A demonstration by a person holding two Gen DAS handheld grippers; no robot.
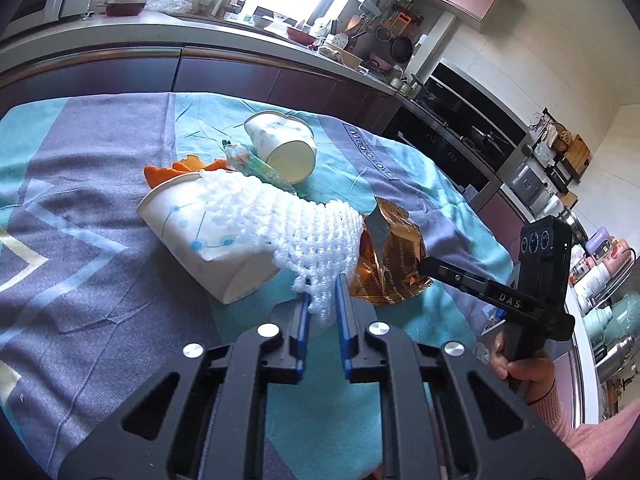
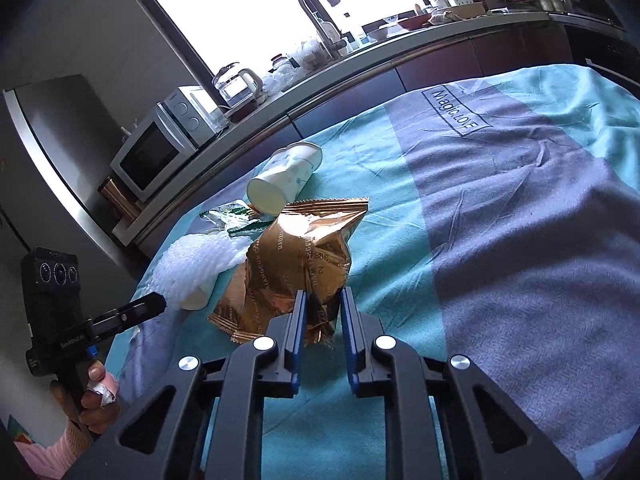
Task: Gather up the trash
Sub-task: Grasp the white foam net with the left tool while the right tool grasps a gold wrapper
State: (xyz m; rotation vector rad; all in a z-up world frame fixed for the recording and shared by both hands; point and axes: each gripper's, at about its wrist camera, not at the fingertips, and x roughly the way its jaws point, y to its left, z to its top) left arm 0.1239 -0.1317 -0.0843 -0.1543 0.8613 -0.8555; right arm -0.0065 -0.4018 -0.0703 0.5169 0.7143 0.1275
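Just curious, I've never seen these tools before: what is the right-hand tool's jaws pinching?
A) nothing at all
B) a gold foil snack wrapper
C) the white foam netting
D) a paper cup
B: in the right wrist view the right gripper has its jaws closed on the gold foil snack wrapper, while the left gripper has the white foam netting.
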